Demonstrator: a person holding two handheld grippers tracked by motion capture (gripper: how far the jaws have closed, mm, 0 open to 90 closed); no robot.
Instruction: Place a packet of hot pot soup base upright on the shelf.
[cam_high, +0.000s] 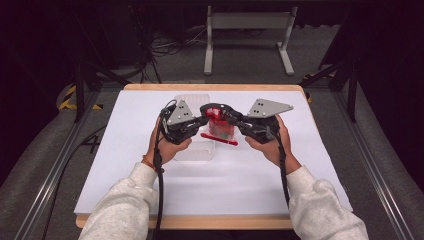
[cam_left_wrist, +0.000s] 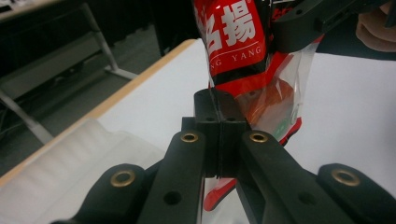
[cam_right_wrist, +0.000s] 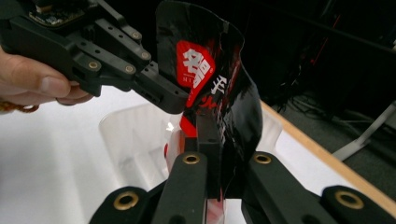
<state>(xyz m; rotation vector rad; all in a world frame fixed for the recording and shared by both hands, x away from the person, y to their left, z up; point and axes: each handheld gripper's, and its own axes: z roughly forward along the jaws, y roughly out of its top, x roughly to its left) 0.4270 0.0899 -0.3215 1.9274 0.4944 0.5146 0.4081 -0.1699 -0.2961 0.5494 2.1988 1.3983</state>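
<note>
A red snack bag (cam_high: 218, 123) is pinched by both grippers, left (cam_high: 204, 118) and right (cam_high: 231, 117), above a clear tray (cam_high: 196, 150) (not yet torn open, seemingly).

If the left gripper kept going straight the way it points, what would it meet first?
The left gripper is already shut on the red snack bag. Straight beyond it comes the right gripper, clamped on the same bag, though depth is hard to judge.

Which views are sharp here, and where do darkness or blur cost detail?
High view: table evenly lit, surroundings dark, red snack bag small. Left gripper view: bag lettering crisp, foreground gripper links soft. Right gripper view: bag dim against black backdrop, clear plastic container hazy.
</note>
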